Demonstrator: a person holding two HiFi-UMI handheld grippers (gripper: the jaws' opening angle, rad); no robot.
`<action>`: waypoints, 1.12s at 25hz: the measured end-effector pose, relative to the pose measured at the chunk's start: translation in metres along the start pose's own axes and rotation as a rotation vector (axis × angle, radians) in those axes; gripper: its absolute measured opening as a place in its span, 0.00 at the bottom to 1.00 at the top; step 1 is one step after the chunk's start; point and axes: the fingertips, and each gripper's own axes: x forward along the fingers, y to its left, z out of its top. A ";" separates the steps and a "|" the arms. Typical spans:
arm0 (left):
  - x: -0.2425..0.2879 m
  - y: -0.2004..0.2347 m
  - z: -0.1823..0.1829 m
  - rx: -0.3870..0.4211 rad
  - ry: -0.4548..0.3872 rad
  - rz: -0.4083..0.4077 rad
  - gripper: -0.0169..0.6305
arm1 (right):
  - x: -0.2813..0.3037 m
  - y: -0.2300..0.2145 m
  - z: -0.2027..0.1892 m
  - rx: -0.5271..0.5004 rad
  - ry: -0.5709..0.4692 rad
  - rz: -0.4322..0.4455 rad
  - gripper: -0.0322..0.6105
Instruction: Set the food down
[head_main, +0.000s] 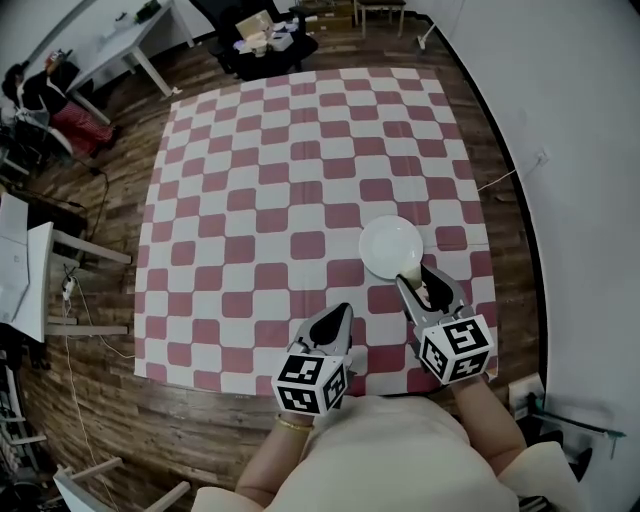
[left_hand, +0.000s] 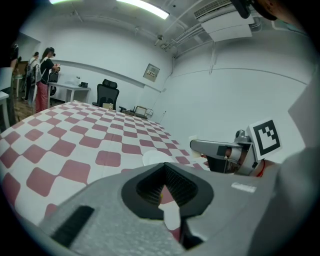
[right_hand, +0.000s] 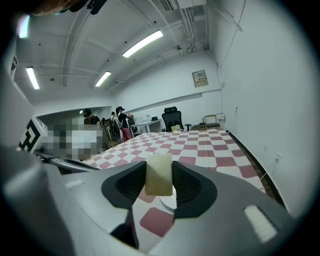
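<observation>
Right gripper (head_main: 411, 281) clamping food block (right_hand: 159, 174) over edge of white plate (head_main: 384, 238), left gripper (head_main: 341, 311) closed

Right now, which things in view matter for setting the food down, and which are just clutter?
In the job:
right gripper, shut on the pale food slab
white plate just ahead of it, the likely landing spot
checkered cloth under the plate

Just about:
left gripper, shut, holding nothing
office chair
white desk
</observation>
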 end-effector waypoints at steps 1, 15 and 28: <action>0.002 0.002 0.000 -0.002 0.004 0.001 0.03 | 0.003 -0.002 -0.001 0.000 0.006 -0.002 0.32; 0.029 0.023 -0.004 -0.034 0.051 -0.003 0.03 | 0.050 -0.016 -0.017 0.013 0.080 -0.006 0.32; 0.050 0.034 -0.010 -0.040 0.084 -0.013 0.03 | 0.081 -0.032 -0.029 0.004 0.134 -0.026 0.32</action>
